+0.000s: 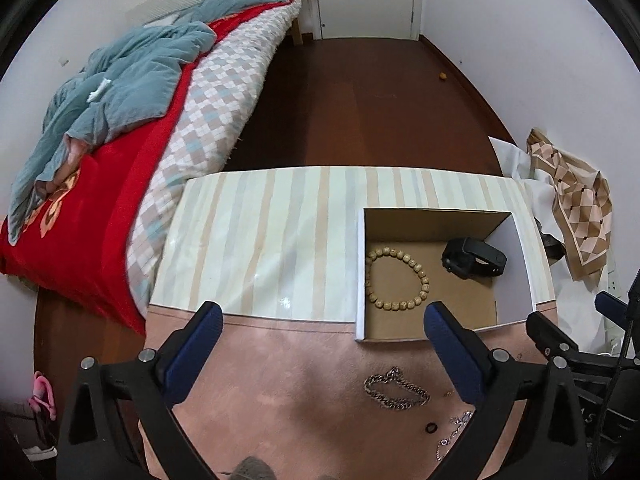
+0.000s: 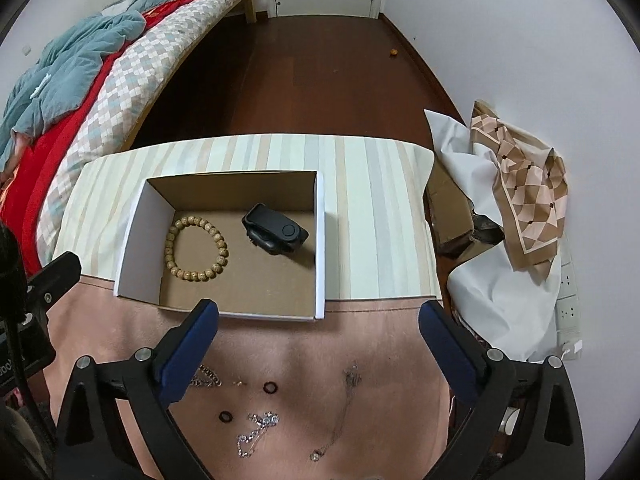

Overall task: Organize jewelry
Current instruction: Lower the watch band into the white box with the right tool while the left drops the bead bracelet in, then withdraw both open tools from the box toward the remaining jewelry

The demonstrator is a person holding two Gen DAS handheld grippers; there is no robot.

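An open cardboard box [image 1: 516, 264] [image 2: 132, 240] stands on the table and holds a wooden bead bracelet [image 1: 396, 278] [image 2: 197, 249] and a black watch [image 1: 474, 258] [image 2: 275, 234]. On the pink table surface in front of it lie a thick silver chain [image 1: 394, 390] [image 2: 206, 376], a thin silver chain [image 2: 256, 432] [image 1: 454, 432], a fine pendant necklace [image 2: 340, 412] and two dark rings [image 2: 270, 387] [image 2: 225, 416]. My left gripper [image 1: 324, 316] is open and empty above the table, left of the box. My right gripper [image 2: 318, 316] is open and empty over the box's front edge.
A bed [image 1: 200, 120] with red and blue bedding stands left of the table. White paper and a patterned scarf [image 2: 528, 196] are piled at the right, beside a power strip [image 2: 568, 304]. The striped cloth [image 2: 380, 216] covers the table's far half.
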